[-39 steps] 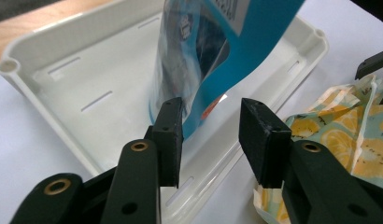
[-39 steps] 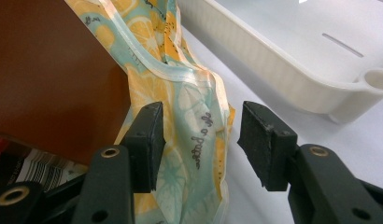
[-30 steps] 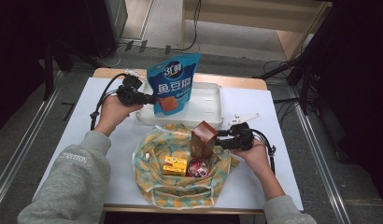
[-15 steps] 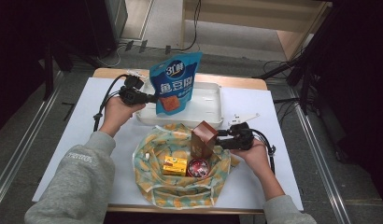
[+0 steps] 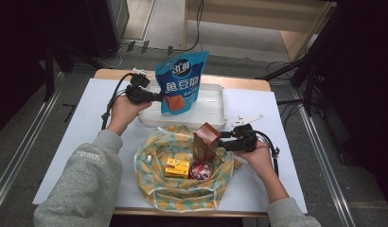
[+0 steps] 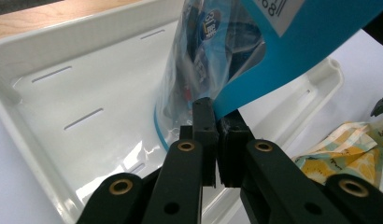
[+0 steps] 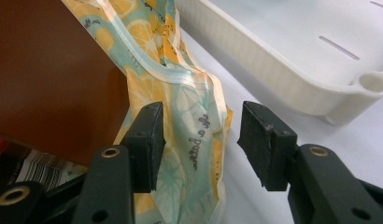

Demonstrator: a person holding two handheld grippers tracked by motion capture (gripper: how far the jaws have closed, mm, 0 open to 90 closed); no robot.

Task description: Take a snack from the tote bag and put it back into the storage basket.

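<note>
My left gripper (image 5: 156, 97) is clamped on the blue pouch (image 5: 180, 82); its jaws have just been closing, and in the left gripper view they pinch the pouch's lower side edge (image 6: 213, 109) with almost no gap between them. The pouch stands upright over the white tray (image 5: 208, 111), its long axis vertical, its bottom edge at or just above the tray floor; I cannot tell whether it touches. It sits toward the tray's left half, and the grip comes in level from the tray's left side.

My right gripper (image 5: 223, 139) is in front of the tray, at the right rim of the lemon-print bag (image 5: 182, 189). Its jaws stand partly apart, and in the right gripper view the bag's cloth rim (image 7: 194, 140) lies between them without either pad (image 7: 145, 140) visibly pressing it, so I read it as not gripping. The brown box (image 5: 206, 140) stands in the bag just left of those jaws, nearer me than the tray. A yellow packet (image 5: 177, 167) and a round red tin (image 5: 199, 169) lie lower in the bag.

What the next move turns on, as I judge it: the pouch hangs directly above the tray, held by the left hand alone, so laying it flat means tipping its tall axis down along the tray's length, to the right, where the floor is bare. The right hand is the one near the box.
</note>
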